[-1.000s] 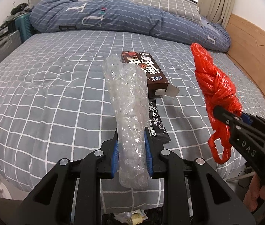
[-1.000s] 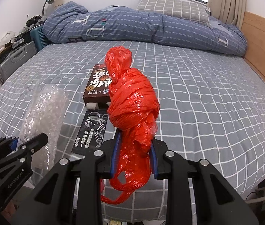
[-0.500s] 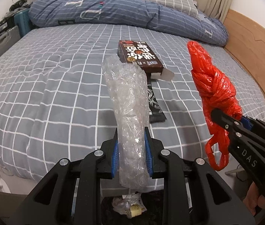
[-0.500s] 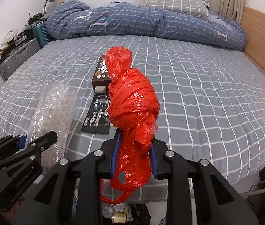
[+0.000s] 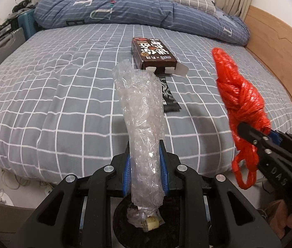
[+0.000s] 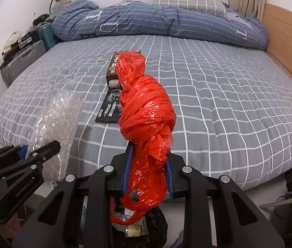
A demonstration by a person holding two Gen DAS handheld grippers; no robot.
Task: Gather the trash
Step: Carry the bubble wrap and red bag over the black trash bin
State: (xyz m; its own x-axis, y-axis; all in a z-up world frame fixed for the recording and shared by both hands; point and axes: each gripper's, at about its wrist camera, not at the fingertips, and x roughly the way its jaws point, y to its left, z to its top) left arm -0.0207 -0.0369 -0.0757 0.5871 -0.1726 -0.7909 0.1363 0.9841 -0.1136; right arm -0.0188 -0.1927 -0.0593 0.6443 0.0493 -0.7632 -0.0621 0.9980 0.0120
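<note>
Drawing back off the bed (image 5: 67,95): both claws now over black bin (image 6: 156,223). Left claw (image 5: 143,161) clamped on bubble wrap (image 5: 141,111); right claw (image 6: 148,171) clamped on red bag (image 6: 146,113). Release due next; box (image 5: 152,51), wrapper (image 5: 169,101) remain.

L gripper (image 5: 144,161) clamps a clear bubble wrap roll (image 5: 140,119), upright over a black bin (image 5: 121,223) w/ scraps in it. R gripper (image 5: 255,136) at right grips a red plastic bag (image 5: 240,99). Brown box (image 5: 153,54) & black wrapper (image 5: 169,97) lie on checked bed (image 5: 63,86)
</note>
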